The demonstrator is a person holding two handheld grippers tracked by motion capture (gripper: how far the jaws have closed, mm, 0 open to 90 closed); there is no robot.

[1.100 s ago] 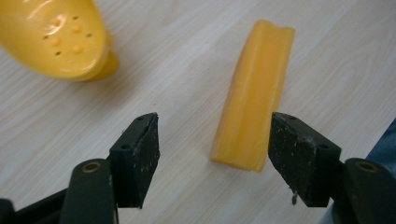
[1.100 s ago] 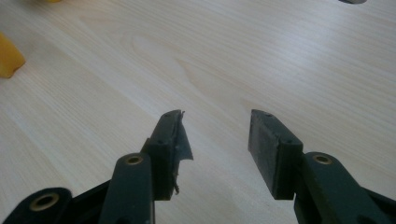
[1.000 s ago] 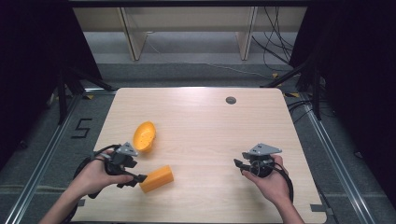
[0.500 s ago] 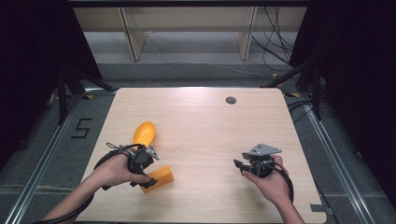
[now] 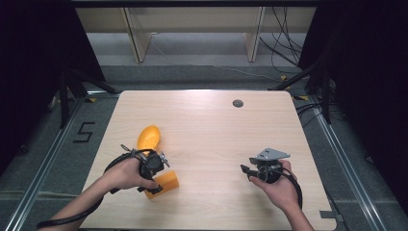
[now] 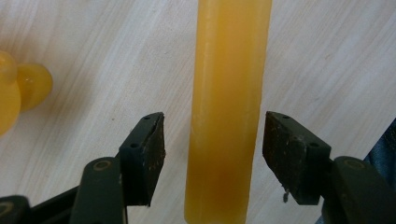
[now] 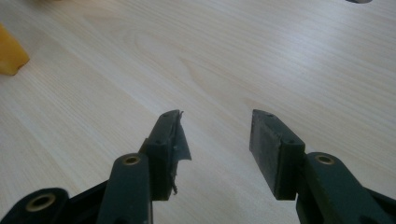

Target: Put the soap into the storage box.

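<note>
Two tongs (image 5: 155, 166) (image 5: 248, 171), two yellow pieces (image 5: 161, 184) (image 5: 148, 137)

The block (image 5: 161, 183) lies on the surface (image 5: 207, 139) near its front left edge. The left gripper (image 5: 153, 166) sits directly over the block's left end; in the left gripper view the block (image 6: 228, 112) runs lengthwise between the jaws, with a gap on each side. The rounded piece (image 5: 148, 137) lies just behind the left gripper, apart from the block. The right gripper (image 5: 246, 169) rests well to the right, near the front edge. A small round hole (image 5: 237, 103) sits toward the far edge, right of centre.
</note>
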